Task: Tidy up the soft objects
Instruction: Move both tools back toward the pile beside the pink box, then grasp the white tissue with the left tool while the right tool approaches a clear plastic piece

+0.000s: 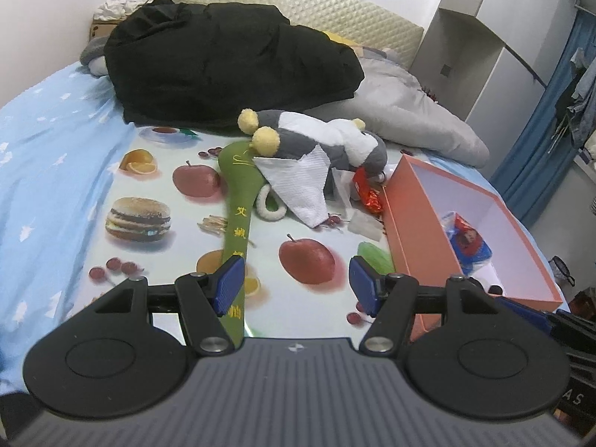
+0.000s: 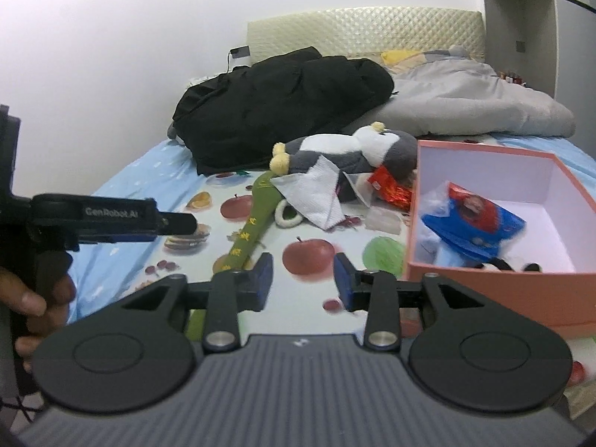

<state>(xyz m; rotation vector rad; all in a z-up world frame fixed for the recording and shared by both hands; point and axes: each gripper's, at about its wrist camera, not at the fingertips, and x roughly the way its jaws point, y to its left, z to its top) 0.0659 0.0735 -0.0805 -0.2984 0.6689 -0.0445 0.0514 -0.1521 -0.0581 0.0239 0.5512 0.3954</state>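
Observation:
A grey-and-white plush penguin (image 1: 324,141) (image 2: 354,152) lies on a fruit-print mat (image 1: 178,223) on the bed, with a white tissue (image 1: 301,186) (image 2: 316,193) draped on it. A long green padded stick with yellow characters (image 1: 238,208) (image 2: 253,227) lies beside it, next to a white ring (image 1: 270,206). An orange box (image 1: 402,231) (image 2: 484,283) holds a blue-and-red soft toy (image 1: 467,240) (image 2: 473,223). My left gripper (image 1: 296,285) is open and empty above the mat, its left pad over the stick. My right gripper (image 2: 301,277) is open and empty near the box.
A black coat (image 1: 231,59) (image 2: 279,100) and a grey duvet (image 1: 406,111) (image 2: 473,104) lie behind the toys. A red snack wrapper (image 1: 370,193) (image 2: 391,186) lies by the penguin. The left gripper's body (image 2: 93,216) shows at the left. A wardrobe (image 1: 484,48) stands at the right.

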